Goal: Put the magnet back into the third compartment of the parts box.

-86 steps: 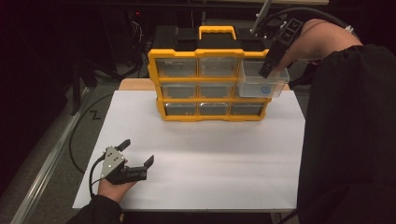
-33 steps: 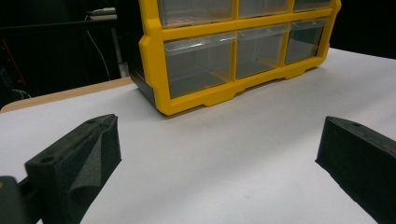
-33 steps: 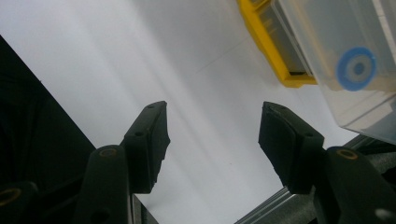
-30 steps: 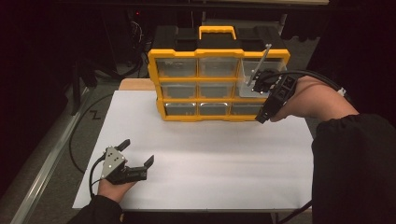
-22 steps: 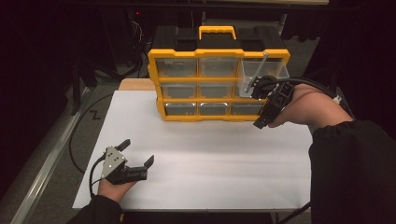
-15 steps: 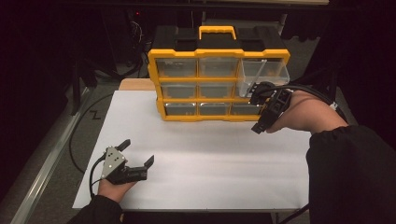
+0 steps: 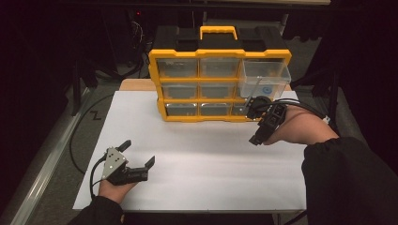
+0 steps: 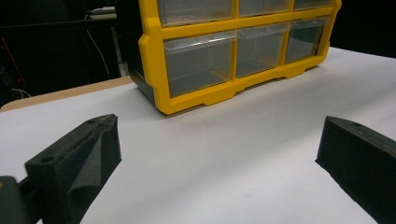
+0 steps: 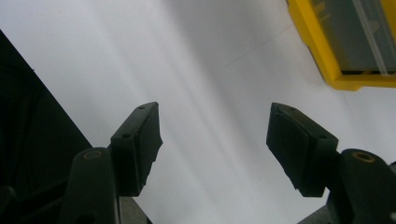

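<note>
The thing being worked on is the yellow organizer (image 7: 220, 79), sitting at about 12 o'clock on the white surface (image 7: 197, 154), and specifically the clear drawer (image 7: 264, 78) in its top-right corner, which sticks out toward the person while the rest sit flush. That drawer looks like thin, stiff plastic: light, smooth, probably a bit slippery, and I'd guess it could crack if squeezed hard. Best hold, in my opinion, is the front lip or the two side walls near the front, then push it straight in so it doesn't jam on the rails.

The right tongs (image 7: 257, 123) sit at roughly 3 o'clock, just in front of the bottom-right corner of the cabinet, jaws spread wide with nothing between them. The left tongs (image 7: 139, 157) rest at about 7 o'clock, well apart from the cabinet, also gaping wide and empty.

Count: one organizer, nine drawers in three rows of three, one carry handle (image 7: 218, 32) on top, two tongs.
</note>
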